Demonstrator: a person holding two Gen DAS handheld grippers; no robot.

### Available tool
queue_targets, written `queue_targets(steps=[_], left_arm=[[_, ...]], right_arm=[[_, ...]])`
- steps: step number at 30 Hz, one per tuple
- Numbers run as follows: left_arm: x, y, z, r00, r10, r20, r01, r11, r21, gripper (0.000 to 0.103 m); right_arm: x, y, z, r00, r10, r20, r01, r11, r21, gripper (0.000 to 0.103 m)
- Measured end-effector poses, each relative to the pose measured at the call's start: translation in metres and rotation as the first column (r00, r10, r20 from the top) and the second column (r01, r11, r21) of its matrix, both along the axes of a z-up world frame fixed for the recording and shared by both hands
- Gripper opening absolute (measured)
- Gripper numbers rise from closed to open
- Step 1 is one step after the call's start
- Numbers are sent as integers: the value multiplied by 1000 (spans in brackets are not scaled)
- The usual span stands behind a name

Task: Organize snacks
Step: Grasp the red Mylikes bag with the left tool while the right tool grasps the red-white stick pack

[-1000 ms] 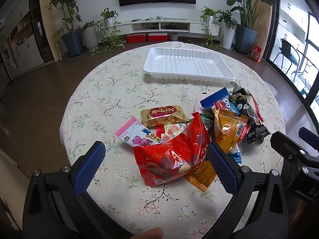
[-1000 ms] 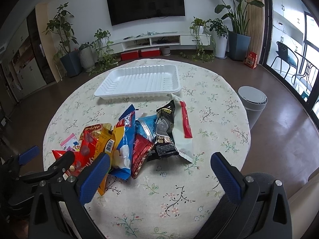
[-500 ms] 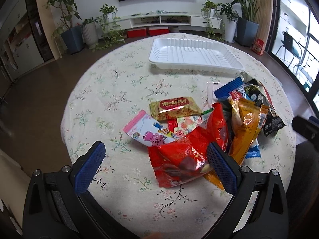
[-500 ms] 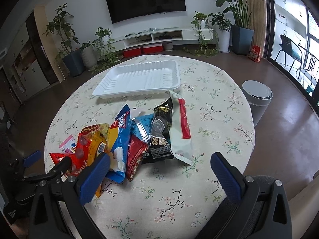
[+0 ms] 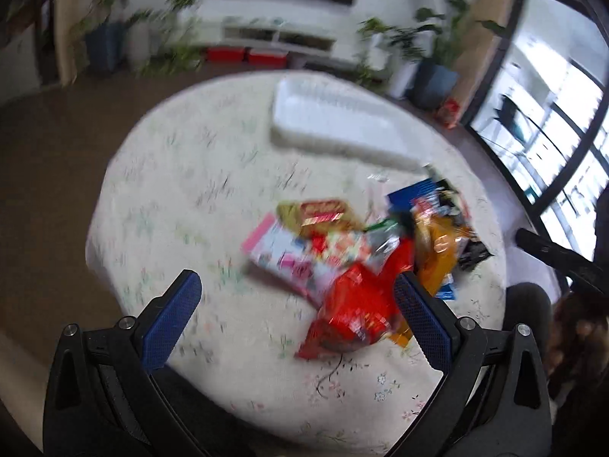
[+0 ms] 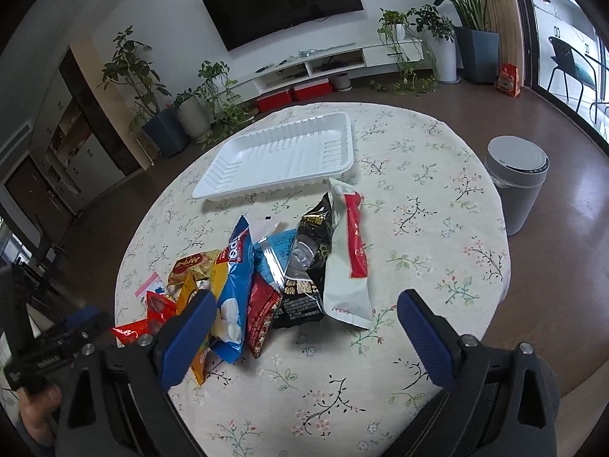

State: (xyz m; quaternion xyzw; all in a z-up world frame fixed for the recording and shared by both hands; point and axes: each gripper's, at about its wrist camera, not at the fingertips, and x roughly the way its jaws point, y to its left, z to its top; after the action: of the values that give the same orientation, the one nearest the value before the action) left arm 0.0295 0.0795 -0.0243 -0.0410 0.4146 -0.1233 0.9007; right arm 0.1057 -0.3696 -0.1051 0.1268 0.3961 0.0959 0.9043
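One ribbed white plastic tray at twelve o'clock; roughly ten bright crinkled snack packets heaped centre; left gripper and right gripper both gape wide, holding nothing.

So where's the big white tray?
In the right wrist view the white tray sits on the table's far side, just beyond the snack pile.

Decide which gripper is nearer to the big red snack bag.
Left. The left gripper hangs open just above the red snack bag; the right gripper sits over the pile's other side, beyond the blue bag.
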Motion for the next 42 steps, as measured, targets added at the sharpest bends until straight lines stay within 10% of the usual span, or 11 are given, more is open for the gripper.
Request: queue_targets(steps=[3, 8, 20, 22, 28, 32, 42], left_arm=[[-3, -24, 6, 980, -196, 28, 192, 974, 122, 102], [-6, -67, -10, 896, -443, -34, 427, 839, 337, 102], [19, -100, -54, 818, -528, -227, 572, 714, 404, 83], [21, -102, -56, 805, -538, -248, 592, 714, 373, 55], [28, -107, -62, 794, -537, -284, 607, 726, 324, 51], [32, -101, -56, 809, -525, -265, 585, 765, 268, 35], [24, -72, -43, 845, -490, -215, 524, 840, 143, 32]], right_arm=[[3, -2, -8, 999, 25, -31, -25, 1000, 9, 86], [6, -3, -18, 994, 69, -85, -67, 997, 32, 77], [10, -1, -32, 991, 82, -109, -78, 996, 39, 77], [11, -2, -33, 991, 77, -110, -73, 997, 40, 77], [10, -2, -36, 990, 86, -115, -80, 995, 54, 75], [10, -4, -35, 991, 79, -108, -75, 996, 39, 70], [26, -21, -26, 995, 29, -96, -28, 1000, 4, 61]])
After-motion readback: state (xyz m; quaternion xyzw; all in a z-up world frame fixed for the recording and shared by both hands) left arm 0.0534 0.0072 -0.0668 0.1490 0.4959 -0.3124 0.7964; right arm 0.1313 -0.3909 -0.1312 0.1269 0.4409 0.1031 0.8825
